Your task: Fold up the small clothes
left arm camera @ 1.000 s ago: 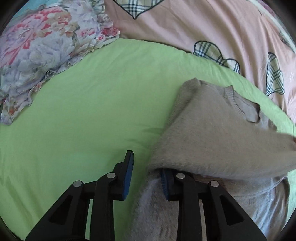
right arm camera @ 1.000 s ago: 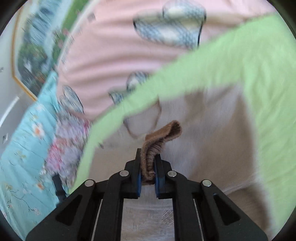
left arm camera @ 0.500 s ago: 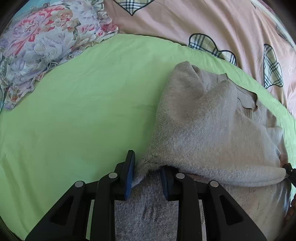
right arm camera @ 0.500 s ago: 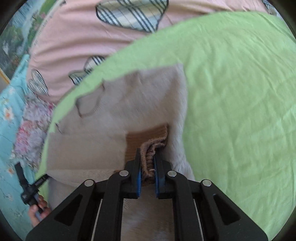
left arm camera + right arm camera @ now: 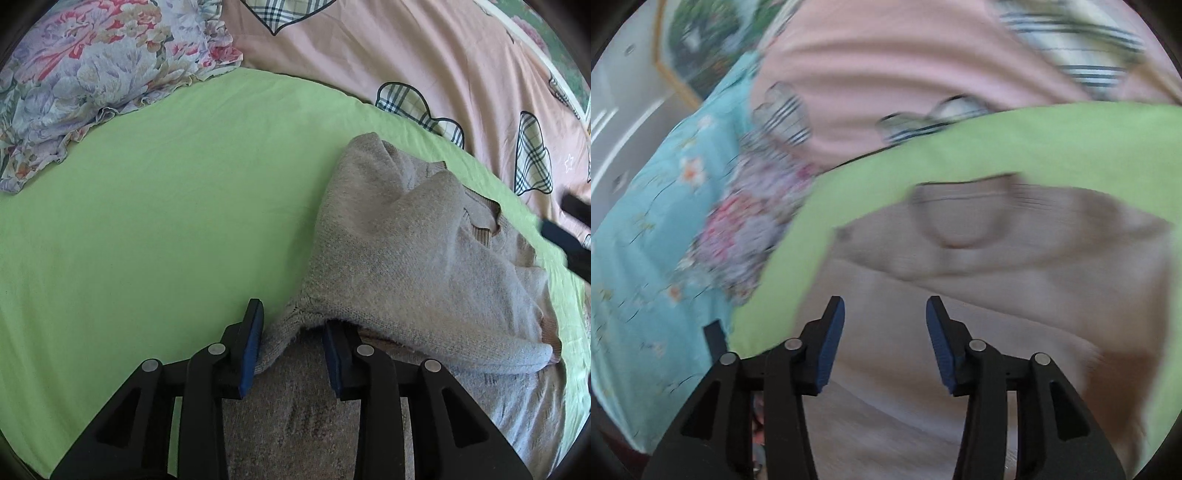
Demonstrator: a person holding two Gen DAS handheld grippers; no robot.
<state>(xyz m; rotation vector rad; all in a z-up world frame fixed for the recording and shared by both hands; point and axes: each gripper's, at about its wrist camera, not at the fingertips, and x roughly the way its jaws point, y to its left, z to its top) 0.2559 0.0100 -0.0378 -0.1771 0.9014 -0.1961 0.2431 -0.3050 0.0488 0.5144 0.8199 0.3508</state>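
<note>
Right gripper (image 5: 884, 332): jaws have just been opening and stand well apart; nothing is seen between them, so the cuff appears to have been let go. The view is blurred.
Left gripper (image 5: 293, 345): jaws part-open, opened slightly further; a corner of the sweater (image 5: 417, 266) lies between them against the left pad, but a firm pinch cannot be told. It is judged to be kept there to pin the fold's edge.
Sweater: just ahead of the left gripper and to its right, one sleeve laid across the body, neckline (image 5: 480, 225) at the far side.
Green sheet (image 5: 166, 221): spread under the sweater as the folding surface.
Floral pillow (image 5: 92, 74): well beyond, to the far left.
Pink quilt (image 5: 369, 48): beyond the sheet.
</note>
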